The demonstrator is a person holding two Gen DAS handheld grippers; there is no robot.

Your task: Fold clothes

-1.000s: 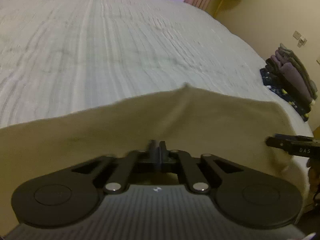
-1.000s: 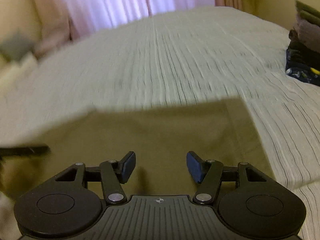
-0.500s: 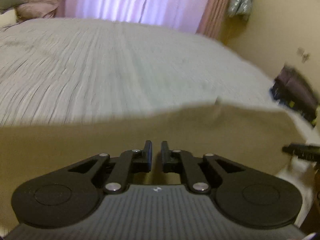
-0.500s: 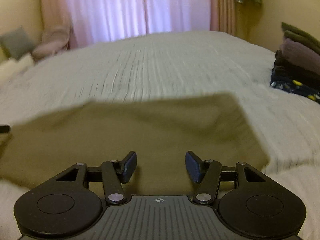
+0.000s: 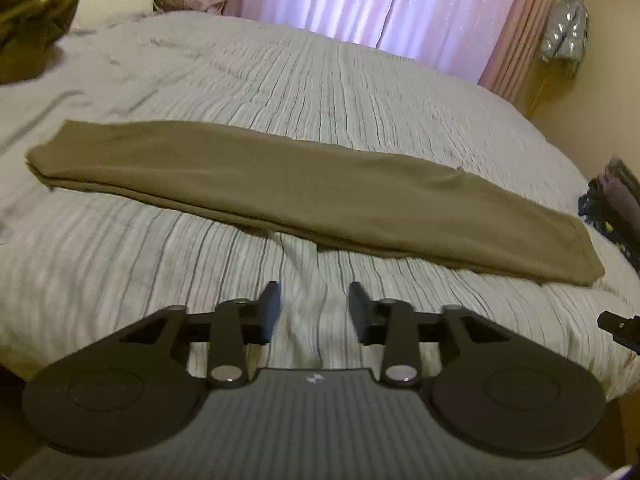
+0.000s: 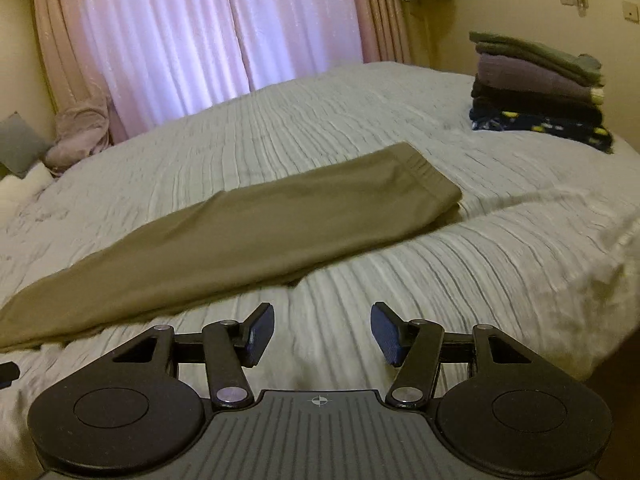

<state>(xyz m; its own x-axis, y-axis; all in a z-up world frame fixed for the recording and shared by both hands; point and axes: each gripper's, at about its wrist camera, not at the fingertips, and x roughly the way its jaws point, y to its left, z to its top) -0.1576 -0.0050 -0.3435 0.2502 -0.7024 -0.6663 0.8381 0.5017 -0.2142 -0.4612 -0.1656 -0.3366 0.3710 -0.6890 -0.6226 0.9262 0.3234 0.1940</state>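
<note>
Olive trousers [image 5: 280,184] now lie released, a long folded strip across the bed [image 5: 120,272]; left tool [image 5: 314,312] and right tool [image 6: 322,332] have drawn back, gaping wide and empty.

Ribbed pale bed [image 5: 320,92], long olive garment [image 5: 304,192] flat across it, folded stack [image 6: 540,88] near corner
</note>
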